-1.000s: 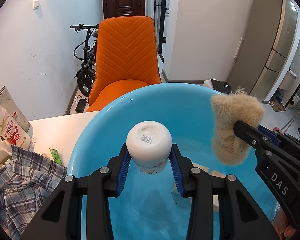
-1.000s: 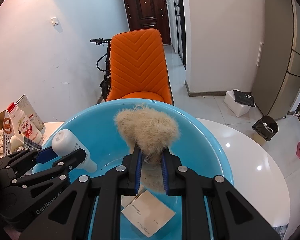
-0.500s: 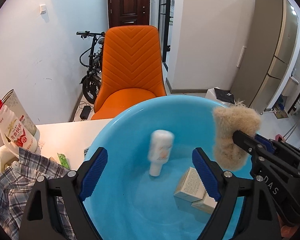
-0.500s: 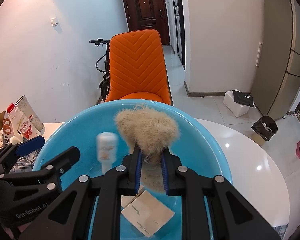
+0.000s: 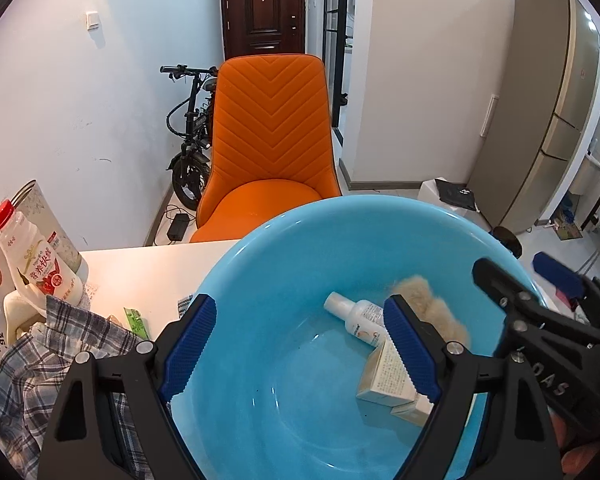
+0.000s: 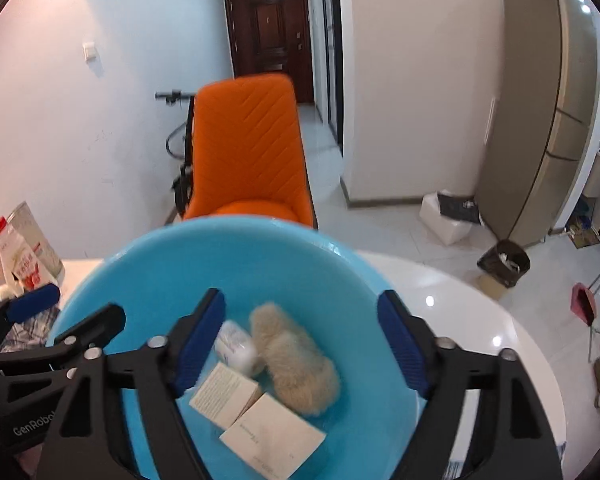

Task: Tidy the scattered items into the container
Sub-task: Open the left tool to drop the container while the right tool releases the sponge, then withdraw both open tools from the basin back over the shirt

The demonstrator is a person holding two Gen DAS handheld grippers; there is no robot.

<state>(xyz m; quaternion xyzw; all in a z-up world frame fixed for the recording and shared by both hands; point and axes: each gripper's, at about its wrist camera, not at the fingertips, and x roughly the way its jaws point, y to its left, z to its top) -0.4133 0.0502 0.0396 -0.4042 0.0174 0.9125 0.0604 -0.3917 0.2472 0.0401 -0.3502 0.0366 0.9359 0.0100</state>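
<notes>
A blue basin (image 5: 260, 248) stands on the white table. In it lie a white bottle (image 5: 360, 314), a beige fluffy toy (image 5: 432, 304) and two cream boxes (image 5: 384, 380). My left gripper (image 5: 300, 312) hangs open above the basin's left half, nothing between its pads. My right gripper (image 6: 300, 304) hovers over the basin (image 6: 220, 256) with its jaws opening. The fluffy toy (image 6: 296, 364) lies loose below them, beside the bottle (image 6: 236, 344) and the boxes (image 6: 228, 394). Each gripper also shows at the edge of the other's view: the right gripper (image 5: 516, 268) and the left gripper (image 6: 84, 304).
Left of the basin on the table (image 5: 148, 272) lie a plaid cloth (image 5: 60, 344), a green packet (image 5: 136, 320) and a red-capped milk bottle (image 5: 36, 268) among cartons. An orange chair (image 5: 268, 140) stands behind the table, with a bicycle (image 5: 188, 140) by the wall.
My left gripper opened first and the white bottle dropped into the basin. Then my right gripper opened and the fluffy toy fell in beside it.
</notes>
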